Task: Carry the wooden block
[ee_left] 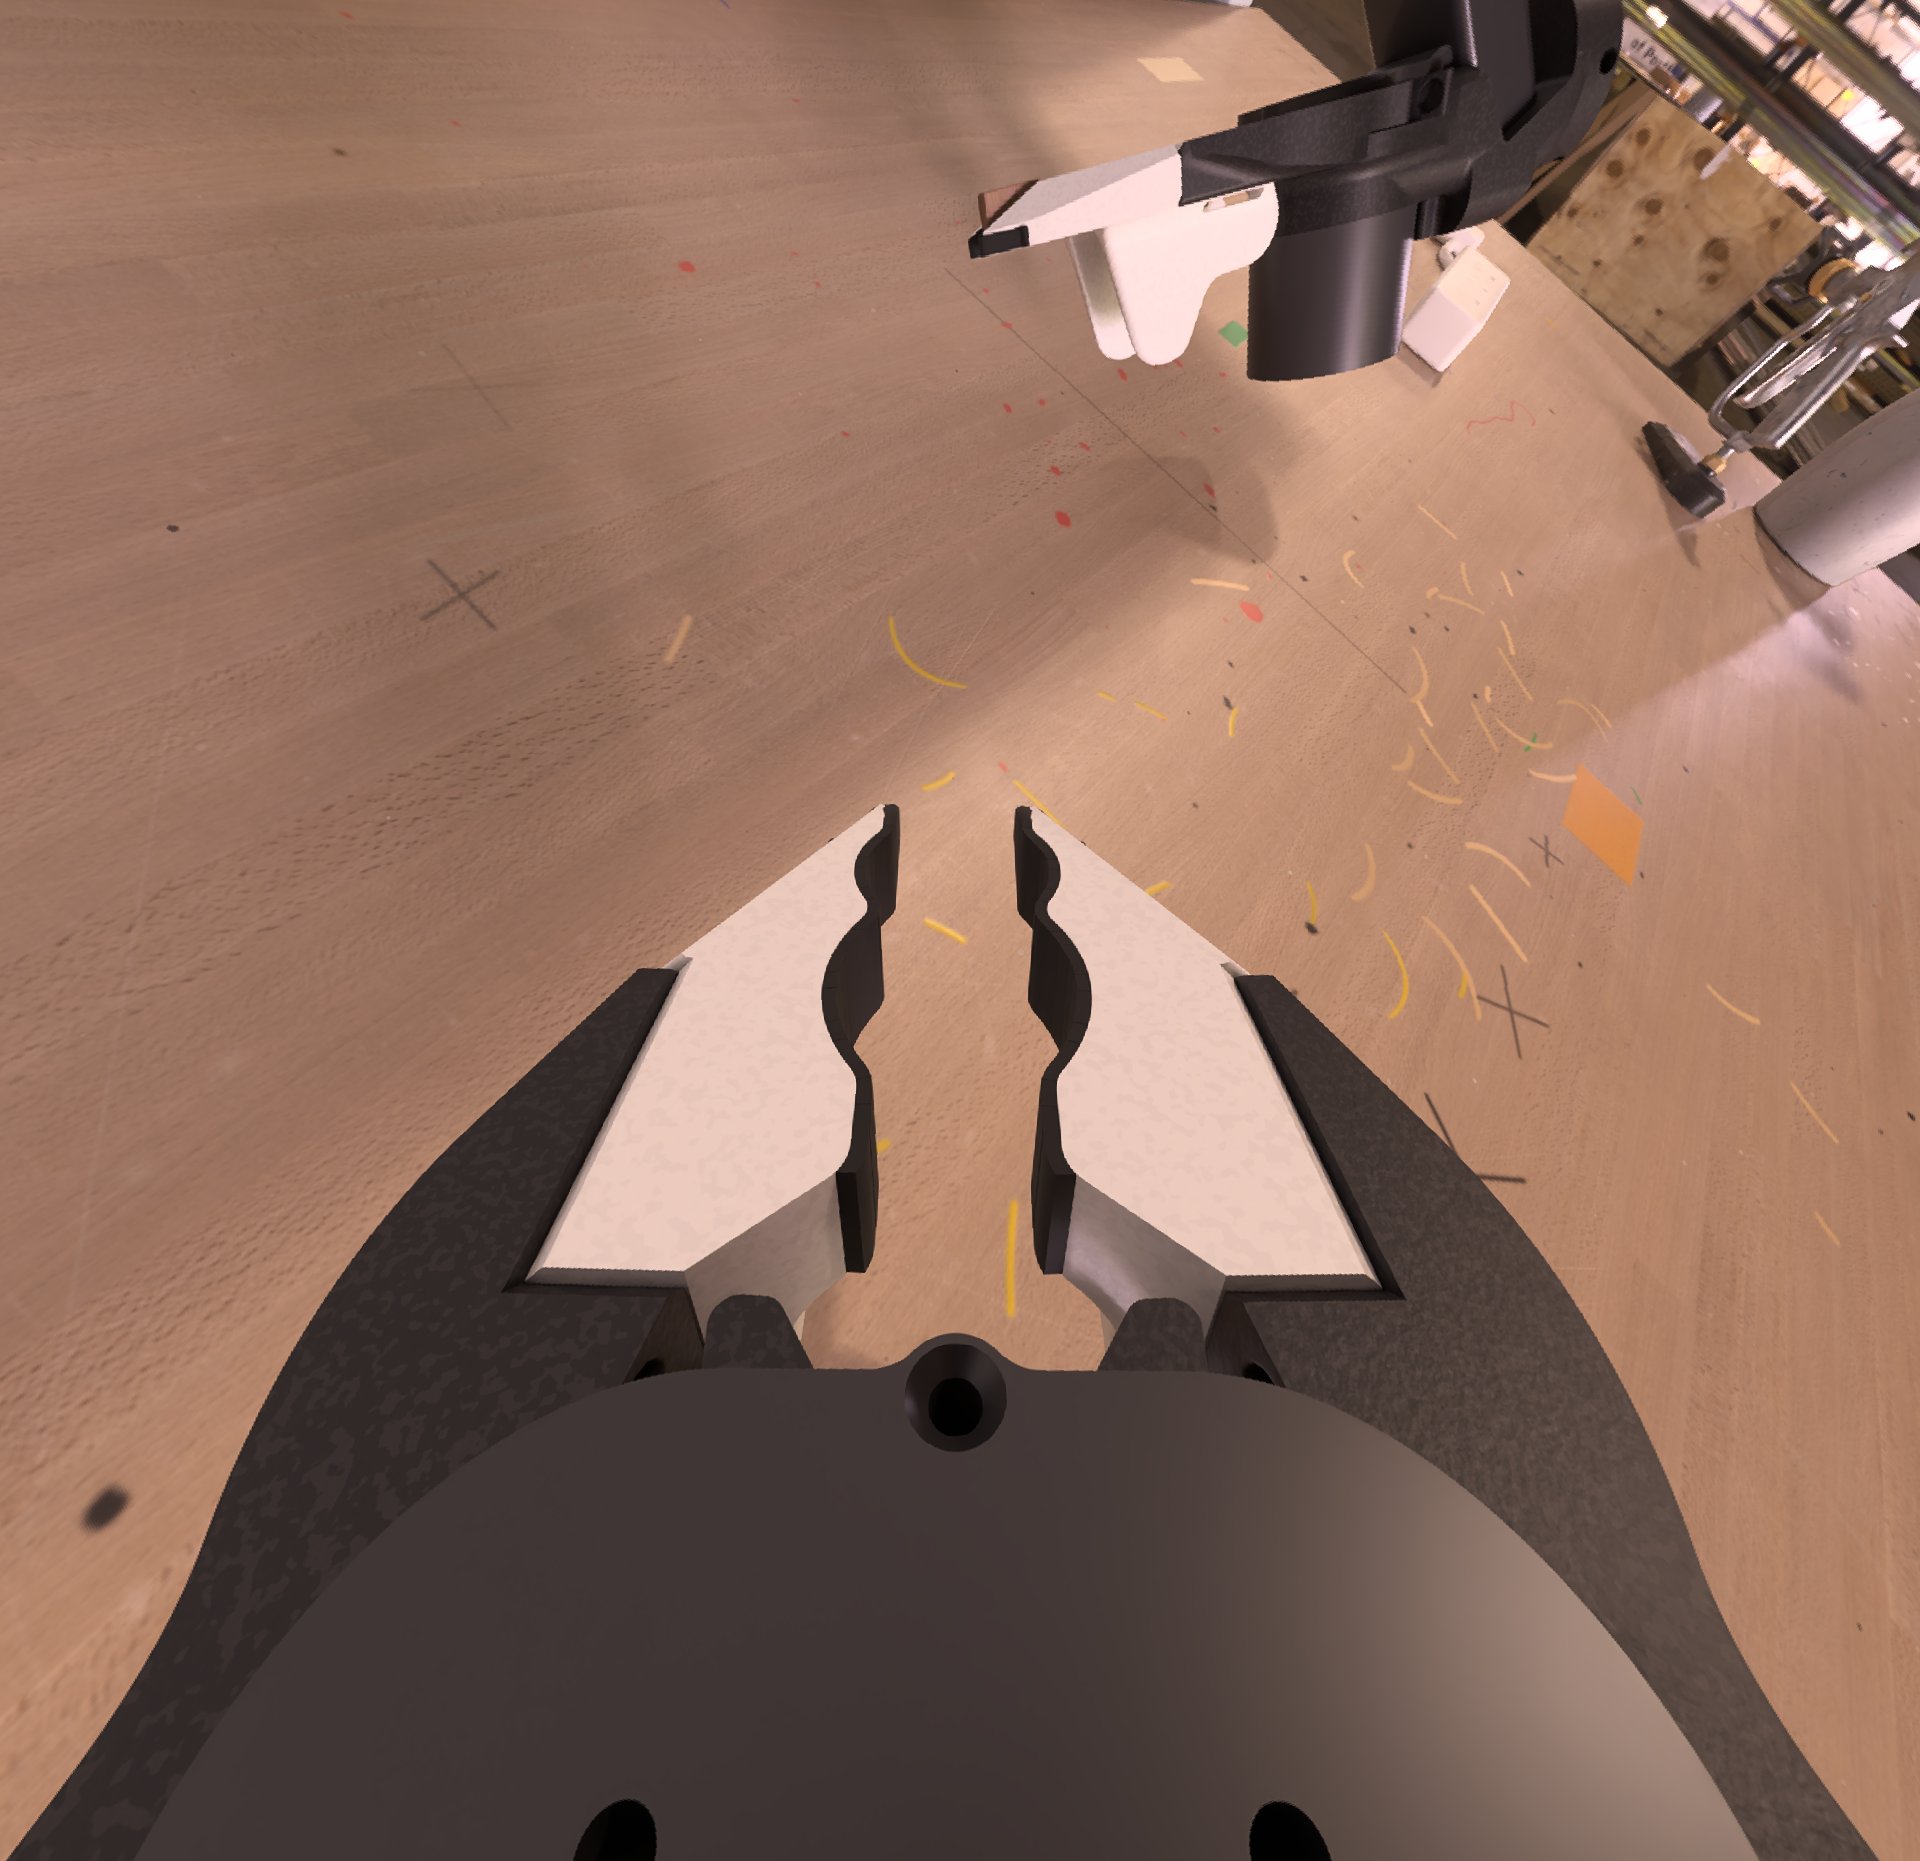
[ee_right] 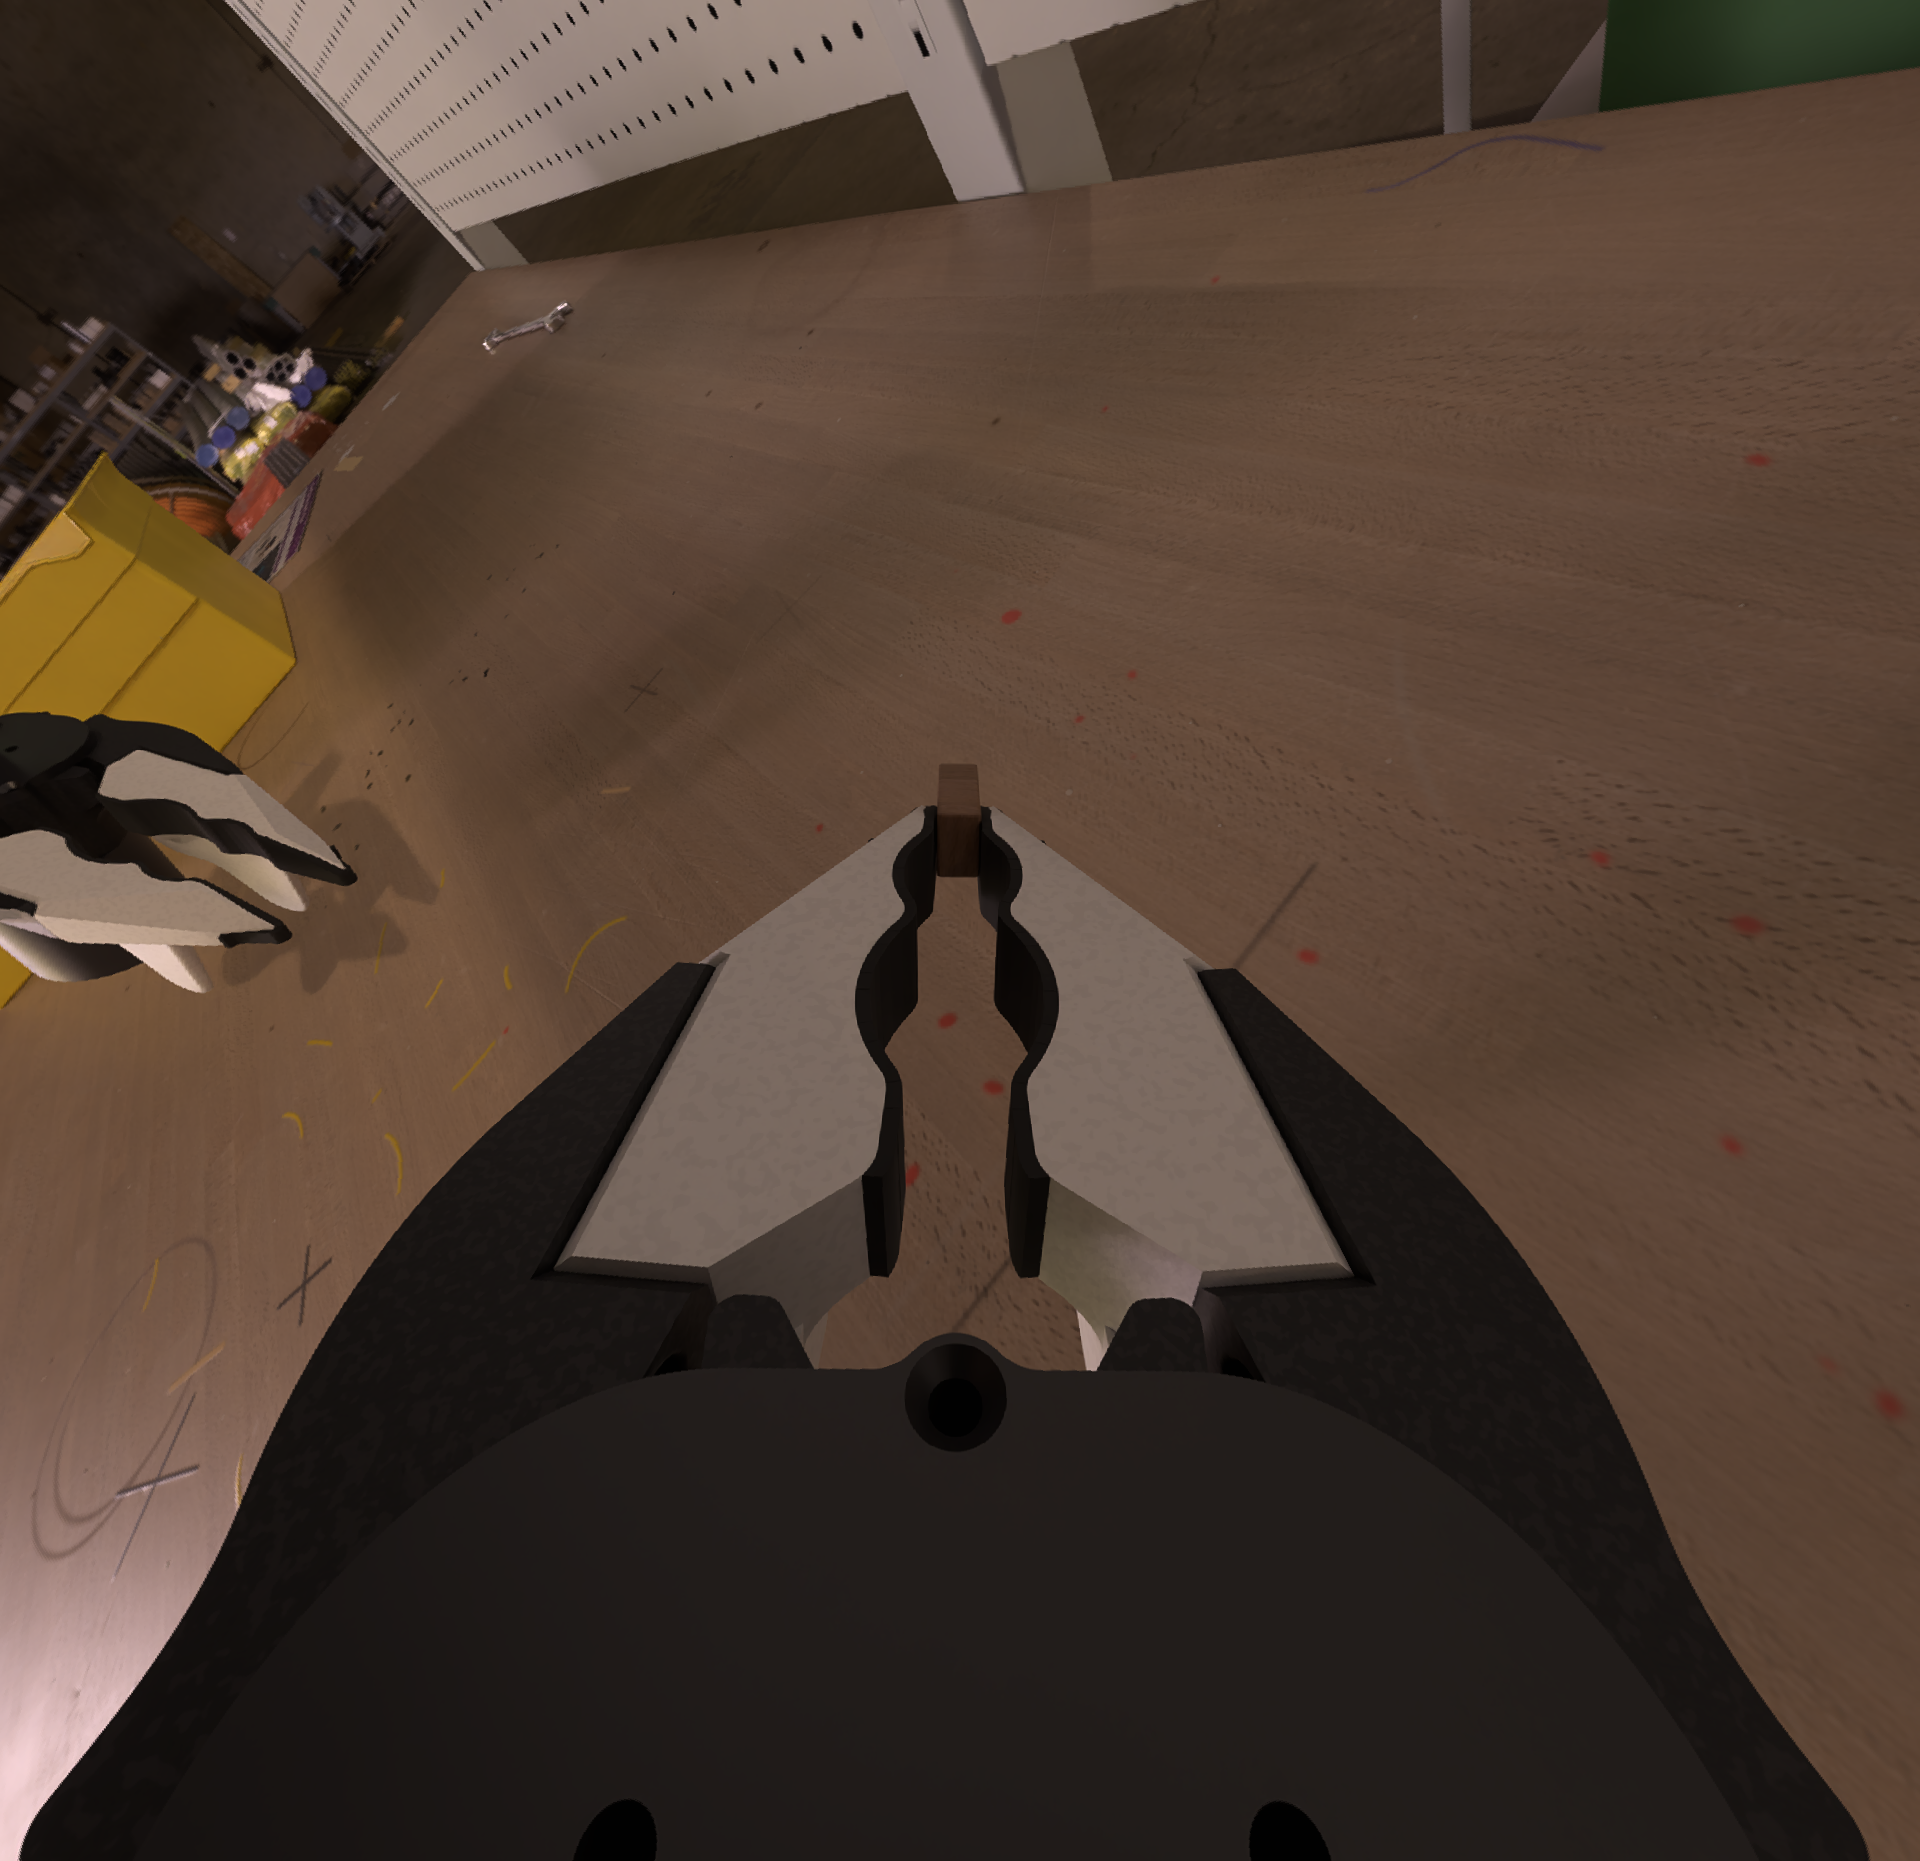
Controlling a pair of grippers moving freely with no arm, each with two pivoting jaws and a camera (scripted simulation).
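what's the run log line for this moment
right gripper: shut on wooden block, at fingertips, off the table | left gripper: open, empty

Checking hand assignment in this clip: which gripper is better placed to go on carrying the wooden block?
Right. The right gripper pinches the wooden block at its fingertips, above the table; the left gripper is open, empty, and apart.

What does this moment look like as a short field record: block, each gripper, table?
block: small brown wooden block, pinched at the tips of the right gripper, off the table
right gripper: jaws shut on the block
left gripper: jaws open, holding nothing, above the table
table: wide scuffed wooden tabletop with red spots and yellow shavings
other items: metal wrench far off; yellow box
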